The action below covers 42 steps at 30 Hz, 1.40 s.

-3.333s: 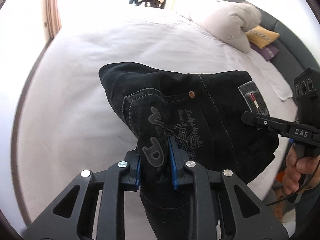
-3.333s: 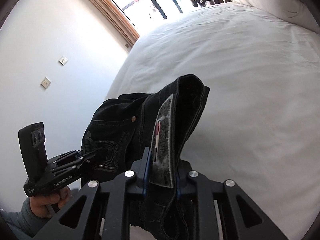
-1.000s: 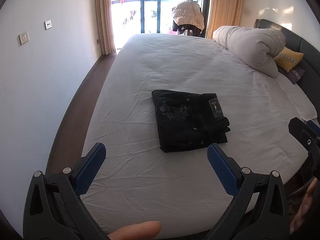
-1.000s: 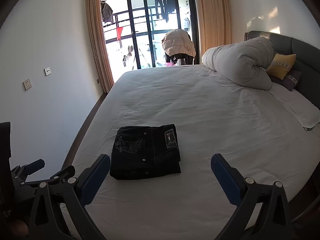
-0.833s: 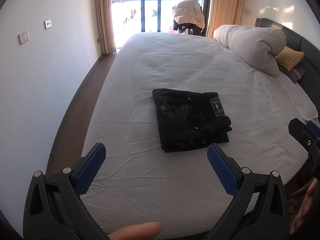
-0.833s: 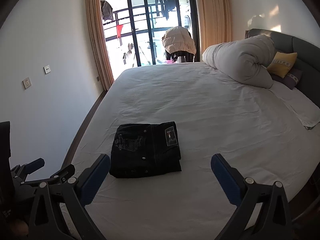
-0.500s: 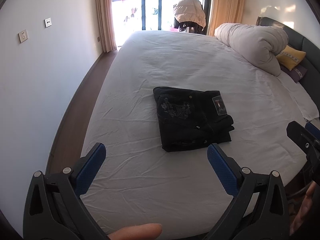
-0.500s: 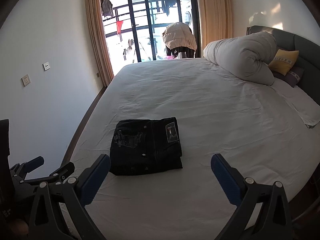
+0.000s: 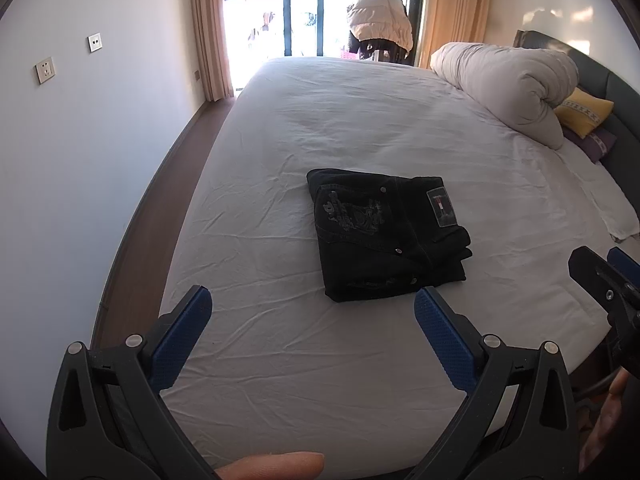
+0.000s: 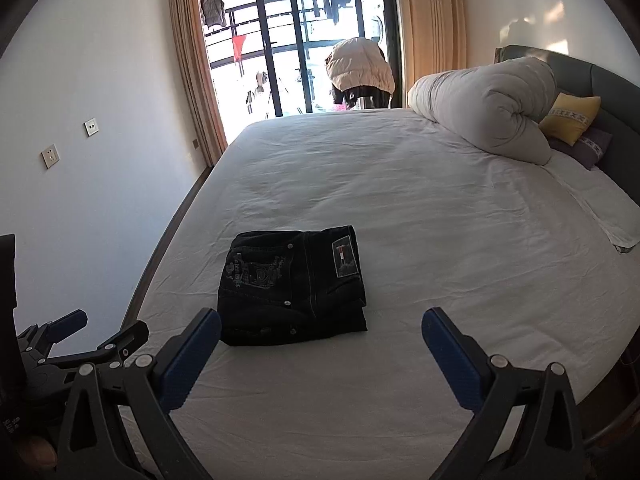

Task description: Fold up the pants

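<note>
Leftmost, two wall sockets (image 9: 45, 70) sit on the pale wall, and beyond them orange curtains (image 10: 195, 60) frame a glass balcony door (image 10: 296, 36) with a beige puffer jacket (image 9: 380, 20) draped before it. Nearer, the left gripper (image 9: 313, 319) hangs above the near edge of the bed (image 9: 360, 120) with its blue-padded jaws spread wide and nothing between them; a fingertip (image 9: 272, 466) shows at the bottom of its view. Ahead of it, the black jeans (image 9: 386, 234) lie folded into a compact rectangle on the white sheet, in the near half of the bed, a patch label (image 9: 441, 210) facing up on their right part. The right gripper (image 10: 321, 336) is likewise wide apart and empty, clear of the jeans. Farther right, a rolled duvet (image 10: 484, 108) rests near the dark headboard (image 10: 600, 80), with a yellow cushion (image 10: 570, 118) just beside it.
</note>
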Tool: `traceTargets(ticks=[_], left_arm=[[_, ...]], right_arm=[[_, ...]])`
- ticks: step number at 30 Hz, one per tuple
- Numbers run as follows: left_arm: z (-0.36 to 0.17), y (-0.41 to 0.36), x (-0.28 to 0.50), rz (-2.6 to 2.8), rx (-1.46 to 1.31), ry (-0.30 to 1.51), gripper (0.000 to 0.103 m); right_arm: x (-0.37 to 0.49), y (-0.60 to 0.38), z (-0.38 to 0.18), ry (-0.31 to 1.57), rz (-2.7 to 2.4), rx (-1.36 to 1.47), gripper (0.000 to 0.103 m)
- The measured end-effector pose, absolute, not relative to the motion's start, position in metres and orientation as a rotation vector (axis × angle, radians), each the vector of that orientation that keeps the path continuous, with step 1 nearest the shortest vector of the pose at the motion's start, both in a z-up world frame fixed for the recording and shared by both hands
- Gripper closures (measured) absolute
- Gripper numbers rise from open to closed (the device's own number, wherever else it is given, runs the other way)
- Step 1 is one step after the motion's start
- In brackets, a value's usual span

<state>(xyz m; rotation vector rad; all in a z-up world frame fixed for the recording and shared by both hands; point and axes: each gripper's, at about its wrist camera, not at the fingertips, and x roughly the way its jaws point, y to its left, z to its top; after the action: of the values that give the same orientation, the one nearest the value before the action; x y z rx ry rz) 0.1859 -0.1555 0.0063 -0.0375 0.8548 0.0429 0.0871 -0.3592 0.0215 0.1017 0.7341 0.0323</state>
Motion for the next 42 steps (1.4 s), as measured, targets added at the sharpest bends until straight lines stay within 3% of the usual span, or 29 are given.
traceTargets(ticks=[42], left_arm=[[-0.004, -0.160, 0.183, 0.023, -0.032, 0.870, 0.000]], right_arm=[[0.083, -0.355, 0.013, 0.751, 0.035, 0.108, 0.000]])
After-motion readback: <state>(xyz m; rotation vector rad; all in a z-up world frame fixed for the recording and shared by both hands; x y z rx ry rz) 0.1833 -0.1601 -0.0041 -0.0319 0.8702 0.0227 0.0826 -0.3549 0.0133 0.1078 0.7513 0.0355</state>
